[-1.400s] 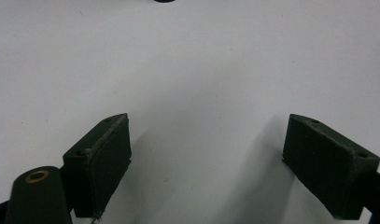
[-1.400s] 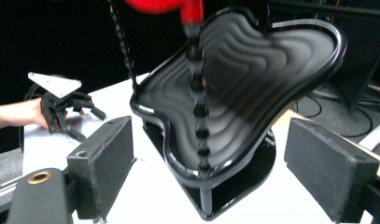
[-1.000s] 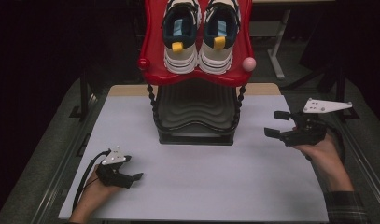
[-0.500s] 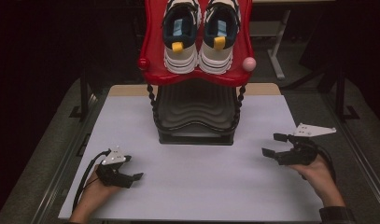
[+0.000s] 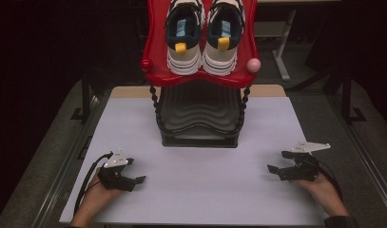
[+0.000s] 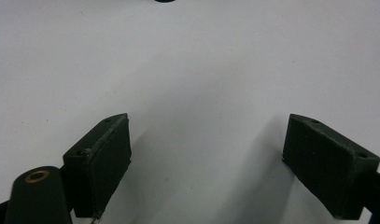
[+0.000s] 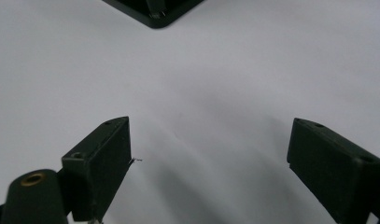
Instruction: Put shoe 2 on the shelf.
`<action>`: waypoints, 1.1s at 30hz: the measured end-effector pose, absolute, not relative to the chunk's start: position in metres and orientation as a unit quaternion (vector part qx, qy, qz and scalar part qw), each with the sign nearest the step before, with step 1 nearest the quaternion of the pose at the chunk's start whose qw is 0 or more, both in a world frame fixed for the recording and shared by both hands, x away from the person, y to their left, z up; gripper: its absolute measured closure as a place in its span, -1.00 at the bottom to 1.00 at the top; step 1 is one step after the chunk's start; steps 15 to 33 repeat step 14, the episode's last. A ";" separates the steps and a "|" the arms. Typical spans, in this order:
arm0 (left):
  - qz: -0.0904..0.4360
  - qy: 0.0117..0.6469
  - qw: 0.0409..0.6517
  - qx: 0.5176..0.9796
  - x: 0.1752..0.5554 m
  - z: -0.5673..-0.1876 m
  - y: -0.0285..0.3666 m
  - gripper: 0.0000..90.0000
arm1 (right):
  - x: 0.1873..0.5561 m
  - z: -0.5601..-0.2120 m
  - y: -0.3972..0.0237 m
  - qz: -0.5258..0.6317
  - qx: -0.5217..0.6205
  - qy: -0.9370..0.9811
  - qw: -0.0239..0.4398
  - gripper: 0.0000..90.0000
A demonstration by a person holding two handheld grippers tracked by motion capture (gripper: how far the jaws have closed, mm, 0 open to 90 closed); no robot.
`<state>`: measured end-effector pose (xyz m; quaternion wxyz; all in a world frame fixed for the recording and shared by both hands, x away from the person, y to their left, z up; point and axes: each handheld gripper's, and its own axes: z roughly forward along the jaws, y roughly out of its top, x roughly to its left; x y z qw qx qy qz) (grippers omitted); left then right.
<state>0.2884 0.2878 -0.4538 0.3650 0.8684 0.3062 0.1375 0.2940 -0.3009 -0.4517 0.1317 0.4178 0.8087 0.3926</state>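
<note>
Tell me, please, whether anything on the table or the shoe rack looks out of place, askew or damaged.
Nothing stands out. The pair of sneakers sits side by side on the red top shelf of the rack, and the black shelf below it is bare. Both the left gripper and the right gripper rest open on the white tabletop, holding nothing.

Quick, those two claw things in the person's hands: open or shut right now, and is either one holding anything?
Left gripper: open, holding nothing, low over the white tabletop.
Right gripper: open, holding nothing.
</note>
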 end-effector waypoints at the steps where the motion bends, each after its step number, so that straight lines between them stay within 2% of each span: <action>1: 0.138 0.306 0.365 0.868 0.288 -0.454 0.288 -0.68 | 0.294 -0.453 -0.301 0.388 0.419 0.810 0.136 -0.74; 10: 0.137 0.306 0.365 0.868 0.288 -0.454 0.288 -0.68 | 0.295 -0.459 -0.295 0.346 0.424 0.822 0.157 -0.80; 33: 0.137 0.307 0.365 0.868 0.288 -0.454 0.288 -0.68 | 0.295 -0.460 -0.295 0.346 0.424 0.822 0.158 -0.81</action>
